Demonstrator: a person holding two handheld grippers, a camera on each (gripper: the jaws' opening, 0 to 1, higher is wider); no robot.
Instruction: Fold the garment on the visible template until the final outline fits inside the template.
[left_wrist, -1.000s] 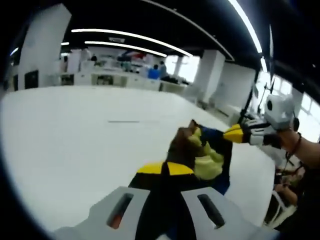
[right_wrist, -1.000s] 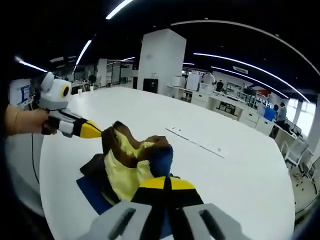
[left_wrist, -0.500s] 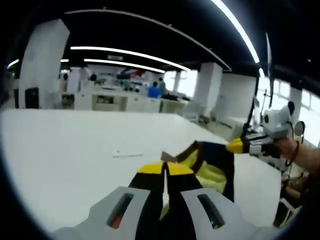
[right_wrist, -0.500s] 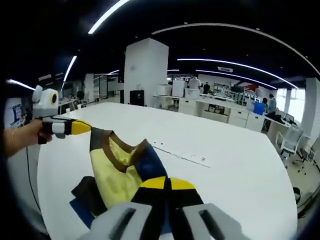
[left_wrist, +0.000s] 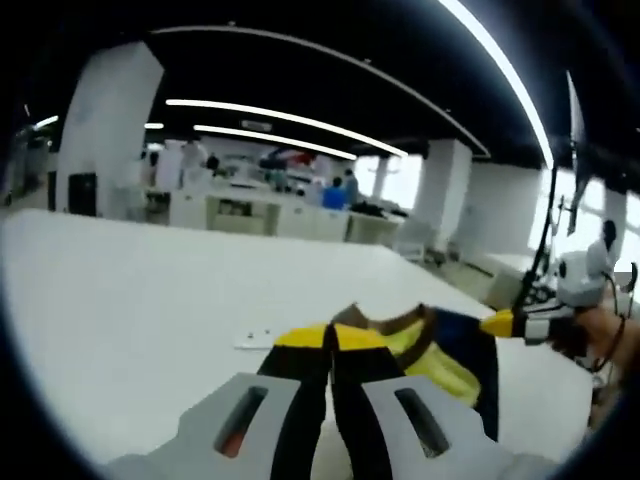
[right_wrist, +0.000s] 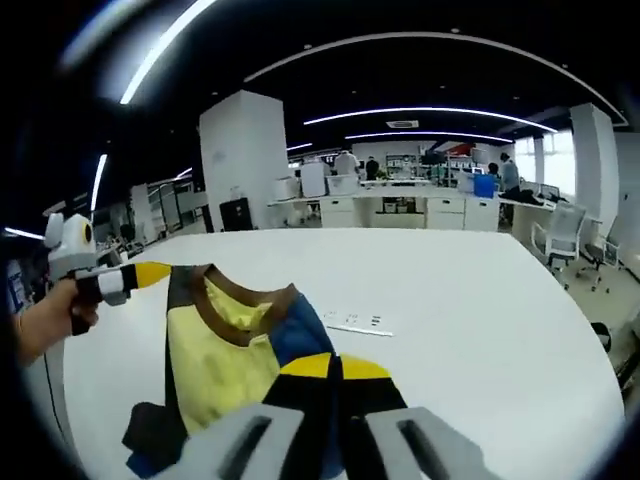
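In the right gripper view, far left: my left gripper (right_wrist: 160, 271), held in my hand (right_wrist: 45, 318), with its yellow tips pinched narrow on the shoulder edge of the garment (right_wrist: 225, 345). The garment hangs stretched between my two tongs, lifted above the white table (right_wrist: 480, 300). It has a yellow front, a brown neckband (right_wrist: 245, 298) that sags in a curve between the two grips, a blue panel toward my right side and dark fabric along the left edge. Its lower end, dark with a bit of blue, trails down at lower left; I cannot tell whether it touches the table.

At bottom centre of that view: my right gripper (right_wrist: 332, 367), its yellow-tipped jaws pressed together on the blue part of the garment just beside the neckband. Past it, a small flat white strip (right_wrist: 358, 324) lies on the table. To the right and behind stand a white pillar (right_wrist: 238, 160), desks, chairs and distant people (right_wrist: 510, 175).

In the left gripper view, centre: my left gripper (left_wrist: 330, 338), jaws brought together, with the brown and yellow cloth (left_wrist: 425, 345) starting right at the tips. The same white strip (left_wrist: 255, 338) lies on the table (left_wrist: 130, 300) just left of the tips. At the right, my right gripper (left_wrist: 497, 323) grips the far blue corner, my hand (left_wrist: 600, 335) behind it.
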